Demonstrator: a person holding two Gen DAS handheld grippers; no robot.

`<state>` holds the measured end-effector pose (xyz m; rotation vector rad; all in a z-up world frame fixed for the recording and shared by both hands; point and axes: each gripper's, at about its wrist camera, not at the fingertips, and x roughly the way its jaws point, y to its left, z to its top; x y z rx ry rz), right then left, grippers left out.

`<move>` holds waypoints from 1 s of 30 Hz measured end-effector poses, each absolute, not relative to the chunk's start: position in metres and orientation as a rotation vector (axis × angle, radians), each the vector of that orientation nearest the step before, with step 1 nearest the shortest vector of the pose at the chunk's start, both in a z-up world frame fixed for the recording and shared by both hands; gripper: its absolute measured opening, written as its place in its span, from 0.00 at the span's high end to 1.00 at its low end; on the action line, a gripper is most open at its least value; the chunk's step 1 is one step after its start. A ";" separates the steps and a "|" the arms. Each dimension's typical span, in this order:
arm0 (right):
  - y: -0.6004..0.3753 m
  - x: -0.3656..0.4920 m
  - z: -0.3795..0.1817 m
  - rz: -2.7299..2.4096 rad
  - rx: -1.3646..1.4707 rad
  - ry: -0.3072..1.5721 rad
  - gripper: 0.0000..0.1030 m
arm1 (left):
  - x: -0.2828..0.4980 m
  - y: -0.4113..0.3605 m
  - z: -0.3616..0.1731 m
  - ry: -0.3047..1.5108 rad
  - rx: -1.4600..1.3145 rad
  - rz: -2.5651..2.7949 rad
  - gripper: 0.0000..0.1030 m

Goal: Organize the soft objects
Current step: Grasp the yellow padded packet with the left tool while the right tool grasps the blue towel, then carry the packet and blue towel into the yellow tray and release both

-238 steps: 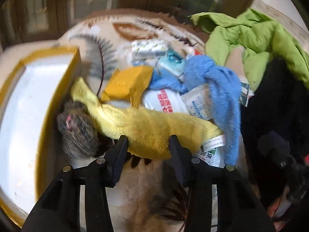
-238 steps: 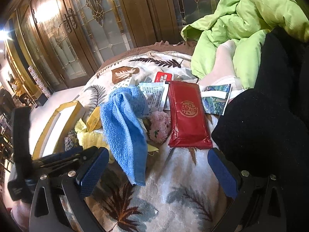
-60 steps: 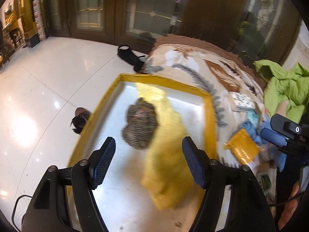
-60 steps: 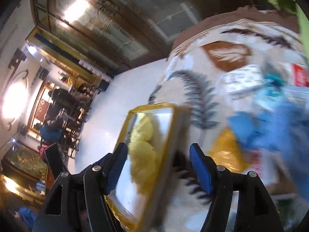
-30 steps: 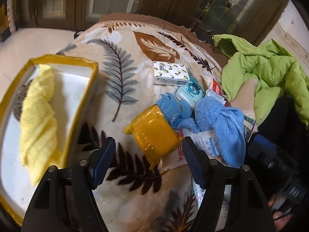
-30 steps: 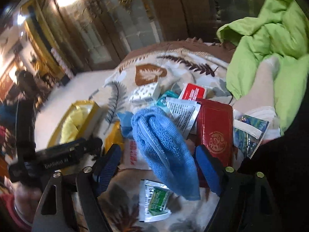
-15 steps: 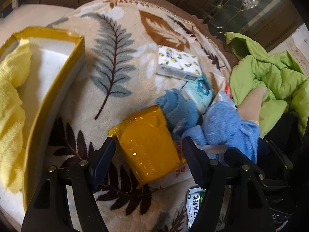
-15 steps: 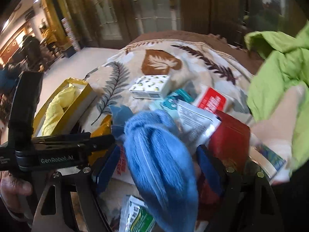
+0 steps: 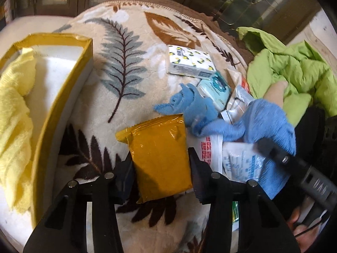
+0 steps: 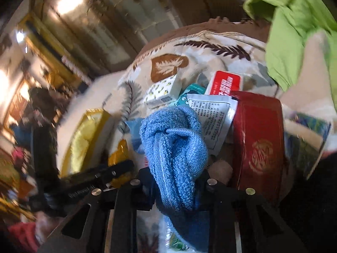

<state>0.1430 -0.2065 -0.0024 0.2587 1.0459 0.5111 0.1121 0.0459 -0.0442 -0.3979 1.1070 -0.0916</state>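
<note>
The left gripper [image 9: 161, 165] has its fingers around the yellow packet [image 9: 159, 158] on the leaf-print blanket [image 9: 130, 63]. The right gripper [image 10: 174, 186] has its fingers clamped on the blue towel [image 10: 174, 145].

Blanket [image 9: 134, 48] is cream with grey and brown leaf prints. On it: mustard-yellow pouch [image 9: 160, 154], blue towel [image 10: 174, 147], lemon-print white tissue pack [image 9: 190, 64], dark red pack [image 10: 259, 143] with gold emblem.
</note>
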 end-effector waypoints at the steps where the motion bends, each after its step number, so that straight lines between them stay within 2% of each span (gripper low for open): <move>1: -0.211 0.141 0.001 0.514 0.298 1.039 0.76 | 0.110 0.045 -0.042 1.103 -0.390 -0.095 0.57; 13: -0.223 0.107 0.059 0.563 0.441 0.908 0.77 | 0.066 0.064 0.022 0.981 -0.339 -0.122 0.57; 21: -0.171 0.106 0.109 0.702 0.449 0.832 0.77 | 0.045 0.124 0.062 0.888 -0.288 -0.028 0.57; 25: -0.119 0.111 0.112 0.757 0.415 0.842 0.76 | 0.040 0.172 0.058 0.884 -0.223 0.107 0.57; 30: -0.044 0.127 0.086 0.762 0.399 0.891 0.76 | 0.045 0.213 0.029 0.945 -0.184 0.215 0.57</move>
